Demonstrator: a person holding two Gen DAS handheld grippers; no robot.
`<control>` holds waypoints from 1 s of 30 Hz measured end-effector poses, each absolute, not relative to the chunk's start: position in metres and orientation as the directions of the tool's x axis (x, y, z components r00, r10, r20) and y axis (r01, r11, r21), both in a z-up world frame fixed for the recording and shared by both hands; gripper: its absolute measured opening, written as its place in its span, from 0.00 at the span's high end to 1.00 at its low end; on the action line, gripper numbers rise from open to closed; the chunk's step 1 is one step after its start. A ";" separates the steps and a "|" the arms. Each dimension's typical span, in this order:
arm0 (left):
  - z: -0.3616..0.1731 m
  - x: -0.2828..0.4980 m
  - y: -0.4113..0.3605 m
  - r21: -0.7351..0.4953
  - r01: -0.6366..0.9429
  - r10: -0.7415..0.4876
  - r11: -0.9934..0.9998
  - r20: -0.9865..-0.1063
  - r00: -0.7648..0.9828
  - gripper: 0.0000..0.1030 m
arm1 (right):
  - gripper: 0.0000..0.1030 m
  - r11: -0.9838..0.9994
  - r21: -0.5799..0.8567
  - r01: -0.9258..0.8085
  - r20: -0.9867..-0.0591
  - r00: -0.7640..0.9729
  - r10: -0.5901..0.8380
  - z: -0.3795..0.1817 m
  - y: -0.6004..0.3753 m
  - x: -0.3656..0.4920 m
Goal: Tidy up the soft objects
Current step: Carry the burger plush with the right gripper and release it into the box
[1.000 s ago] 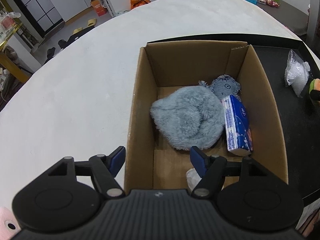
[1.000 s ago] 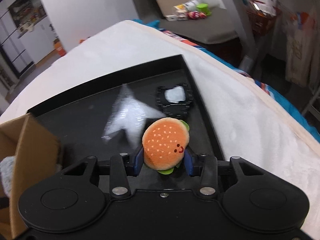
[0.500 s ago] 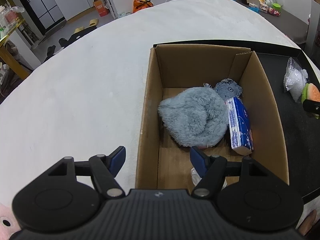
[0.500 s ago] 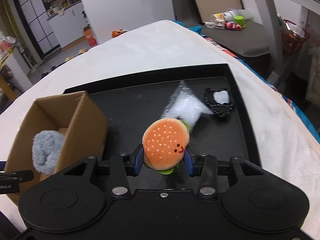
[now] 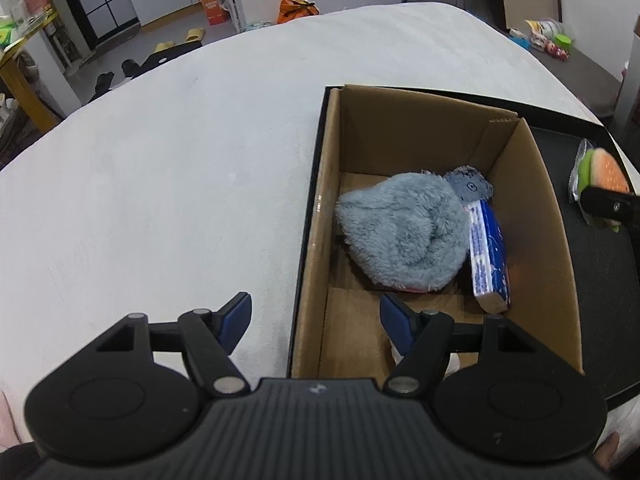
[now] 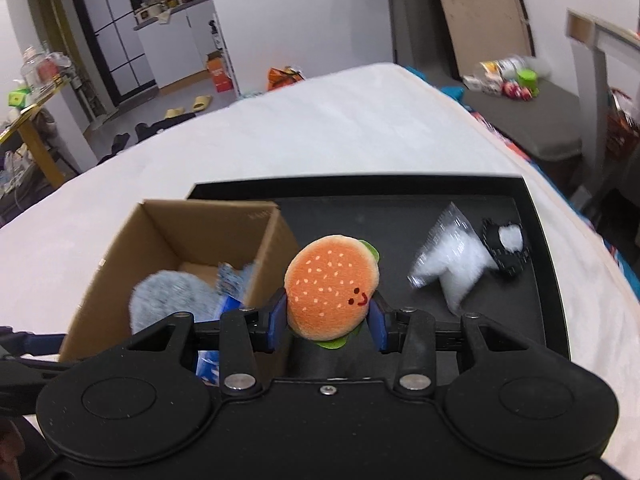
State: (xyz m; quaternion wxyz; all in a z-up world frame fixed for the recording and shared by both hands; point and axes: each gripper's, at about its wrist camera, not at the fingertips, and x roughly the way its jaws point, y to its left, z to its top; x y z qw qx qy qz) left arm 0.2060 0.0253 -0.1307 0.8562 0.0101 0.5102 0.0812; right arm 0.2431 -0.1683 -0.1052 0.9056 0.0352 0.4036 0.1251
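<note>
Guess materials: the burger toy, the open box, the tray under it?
Burger toy: looks like short-pile plush, matte, with stitched-looking seeds and face; it sits between the right gripper fingers.
Box: brown corrugated cardboard, matte, raw cut edges at the flap.
Tray: black, smooth, slight sheen; plastic or coated board, cannot tell which.

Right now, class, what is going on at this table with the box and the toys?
A person with a handheld gripper in each hand is sorting soft things into a cardboard box. The right gripper has its fingers closed on a plush hamburger, held above the black tray beside the box. The left gripper hangs open and empty at the box's near edge. A grey fluffy plush and a blue tissue pack already lie inside; a clear bag remains on the tray.
</note>
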 end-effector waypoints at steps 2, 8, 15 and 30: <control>-0.130 0.206 0.027 0.092 -0.137 0.147 0.986 -0.868 0.474 0.35 | 0.60 0.964 0.159 -0.214 -0.718 0.645 0.261 -0.100 -0.161 0.245; -0.129 0.210 0.030 0.067 -0.146 0.130 0.987 -0.863 0.487 0.47 | 0.58 0.953 0.130 -0.275 -0.717 0.637 0.282 -0.088 -0.137 0.250; -0.134 0.216 0.034 0.052 -0.150 0.117 0.987 -0.876 0.467 0.76 | 0.58 0.932 0.090 -0.352 -0.720 0.624 0.305 -0.077 -0.109 0.256; -0.138 0.215 0.052 -0.030 -0.166 0.052 0.986 -0.881 0.471 0.89 | 0.57 0.871 0.057 -0.487 -0.726 0.579 0.371 -0.065 -0.051 0.265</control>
